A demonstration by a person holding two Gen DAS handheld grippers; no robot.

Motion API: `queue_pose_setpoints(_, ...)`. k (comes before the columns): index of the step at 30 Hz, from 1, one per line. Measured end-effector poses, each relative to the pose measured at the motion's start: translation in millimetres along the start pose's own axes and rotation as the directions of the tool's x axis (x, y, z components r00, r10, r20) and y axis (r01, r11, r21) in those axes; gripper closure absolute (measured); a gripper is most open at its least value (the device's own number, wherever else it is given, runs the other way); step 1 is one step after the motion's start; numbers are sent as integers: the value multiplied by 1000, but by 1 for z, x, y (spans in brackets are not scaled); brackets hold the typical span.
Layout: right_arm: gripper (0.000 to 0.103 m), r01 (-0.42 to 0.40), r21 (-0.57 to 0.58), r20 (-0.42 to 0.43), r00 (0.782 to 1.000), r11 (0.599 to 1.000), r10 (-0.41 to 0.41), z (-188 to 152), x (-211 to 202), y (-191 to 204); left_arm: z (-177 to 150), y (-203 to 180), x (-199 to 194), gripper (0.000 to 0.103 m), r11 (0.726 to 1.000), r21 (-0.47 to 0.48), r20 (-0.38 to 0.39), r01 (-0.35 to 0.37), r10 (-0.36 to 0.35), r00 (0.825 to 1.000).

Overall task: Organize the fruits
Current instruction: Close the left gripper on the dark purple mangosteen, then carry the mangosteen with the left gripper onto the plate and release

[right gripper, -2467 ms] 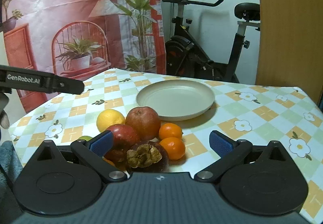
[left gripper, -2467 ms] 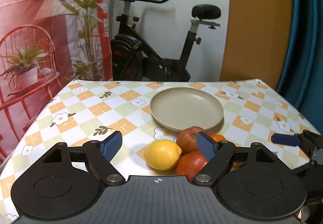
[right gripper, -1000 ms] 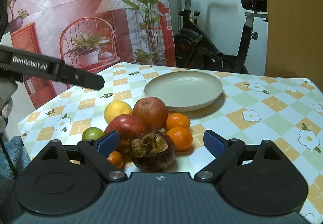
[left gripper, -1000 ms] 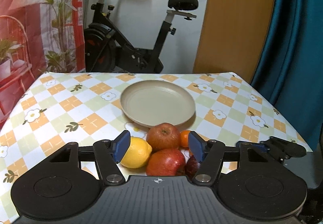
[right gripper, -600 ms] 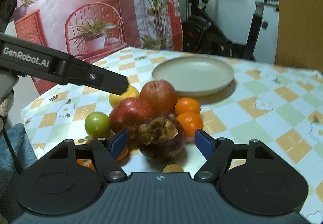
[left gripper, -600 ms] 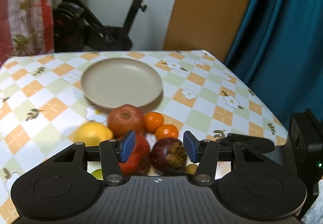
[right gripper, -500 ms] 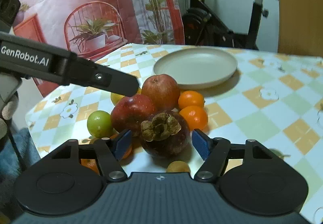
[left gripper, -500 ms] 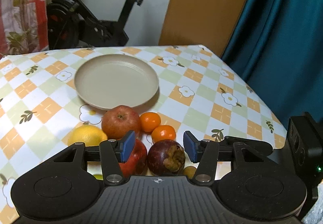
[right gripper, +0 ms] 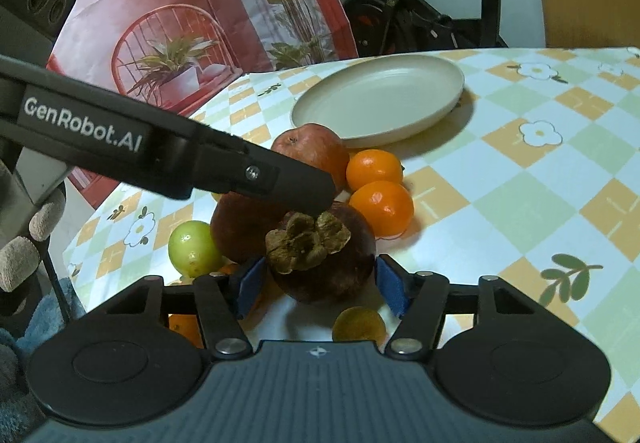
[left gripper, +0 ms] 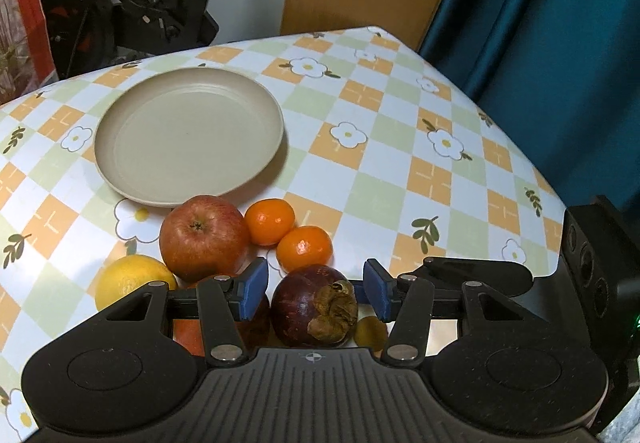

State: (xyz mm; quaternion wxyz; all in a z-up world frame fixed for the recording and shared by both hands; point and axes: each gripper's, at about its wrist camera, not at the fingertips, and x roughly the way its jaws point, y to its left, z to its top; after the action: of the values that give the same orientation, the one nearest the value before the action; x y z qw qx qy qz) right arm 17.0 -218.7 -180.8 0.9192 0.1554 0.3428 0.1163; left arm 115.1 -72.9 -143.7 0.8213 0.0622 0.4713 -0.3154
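Observation:
A dark purple mangosteen [left gripper: 314,310] with a dried brown calyx lies at the near end of a fruit cluster. It also shows in the right wrist view [right gripper: 326,257]. My left gripper [left gripper: 314,289] is open around it, pads apart from it on both sides. My right gripper [right gripper: 320,285] is open and closely flanks the same mangosteen; contact is unclear. A red apple [left gripper: 204,237], two mandarins [left gripper: 270,221] [left gripper: 305,248] and a lemon [left gripper: 130,279] lie behind. An empty beige plate [left gripper: 188,133] sits farther back.
A green lime [right gripper: 192,248], a second apple [right gripper: 242,227] and a small yellow fruit [right gripper: 359,323] lie near the mangosteen. The left gripper's arm [right gripper: 140,147] crosses above the fruit in the right wrist view. The table edge [left gripper: 556,199] is right; an exercise bike [left gripper: 132,15] stands behind.
Both grippers have closed in on the mangosteen and narrowed their jaws. The left gripper swung right from the lemon and apples to the mangosteen.

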Motion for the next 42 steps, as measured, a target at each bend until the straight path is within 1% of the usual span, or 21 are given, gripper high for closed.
queue_pose_setpoints(4,39,-8,29,0,1000,1000,8,1,3,-2,2,-1,7,48,1000,9,-24,-10,10,1000)
queue_pose_setpoints(10,39,-9,36,3,1000,999,9,1,3,-1,3,-3,16,48,1000,15,-54,0,1,999)
queue_pose_setpoints(14,40,-14,55,3,1000,998,14,1,3,-2,8,-1,23,48,999,-1,-94,32,-32,995)
queue_pose_setpoints(17,40,-26,88,4,1000,996,26,0,1,-6,11,3,27,48,999,-15,-115,38,-39,993)
queue_pose_setpoints(22,40,-23,103,14,1000,994,22,2,-3,-6,12,3,34,48,998,-26,-145,55,-59,988)
queue_pose_setpoints(25,40,-19,100,16,1000,995,17,2,-4,-5,11,-3,35,47,999,12,-147,40,-38,988)
queue_pose_setpoints(30,40,-11,94,13,1000,996,10,2,-3,-3,11,-7,38,46,999,41,-154,29,-22,988)
queue_pose_setpoints(36,39,-24,133,7,1000,991,23,3,1,-8,13,-8,41,46,998,53,-161,22,-13,987)
queue_pose_setpoints(39,40,-27,132,8,1000,991,26,3,1,-7,12,-8,40,45,998,51,-160,28,-20,987)
queue_pose_setpoints(42,40,-17,118,14,1000,993,15,2,-4,-5,12,-8,34,45,998,43,-140,46,-40,989)
